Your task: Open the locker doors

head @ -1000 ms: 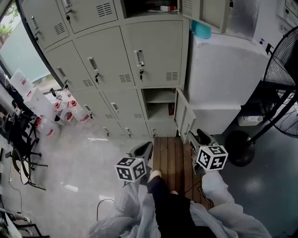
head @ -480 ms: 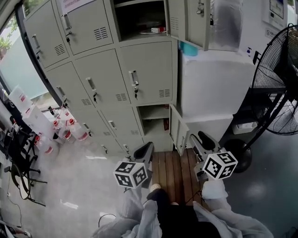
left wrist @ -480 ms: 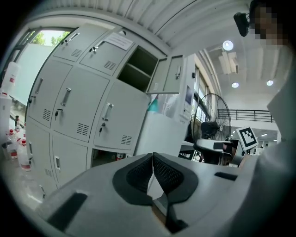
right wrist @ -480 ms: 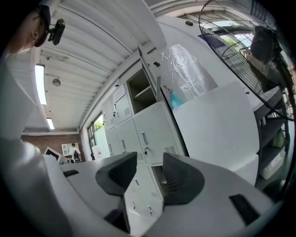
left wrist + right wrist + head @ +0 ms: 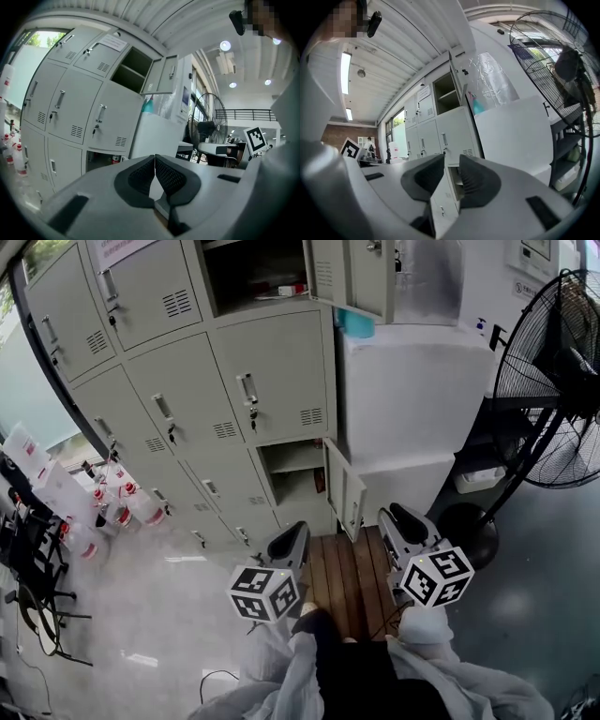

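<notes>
A bank of grey lockers (image 5: 141, 362) fills the back left. In its right column the top door (image 5: 352, 273) hangs open, and so does the low door (image 5: 343, 491). The door between them (image 5: 277, 371) is closed, with a handle (image 5: 248, 388). My left gripper (image 5: 292, 542) is held low, well short of the lockers, its pads (image 5: 140, 176) touching at the tips with nothing held. My right gripper (image 5: 401, 524) is level with it to the right. Its jaws are closing, a gap still shows between them, and nothing is in it (image 5: 452, 164).
A white cabinet (image 5: 412, 399) stands right of the lockers with a teal thing (image 5: 356, 324) on it. A black pedestal fan (image 5: 548, 381) is at the far right. Several bottles (image 5: 122, 502) stand on the floor by the lockers. A wooden board (image 5: 347, 573) lies underfoot.
The head view has tilted up, so the lockers sit lower and more to the left and more of the open top locker shows. Both grippers stay low in front of the person.
</notes>
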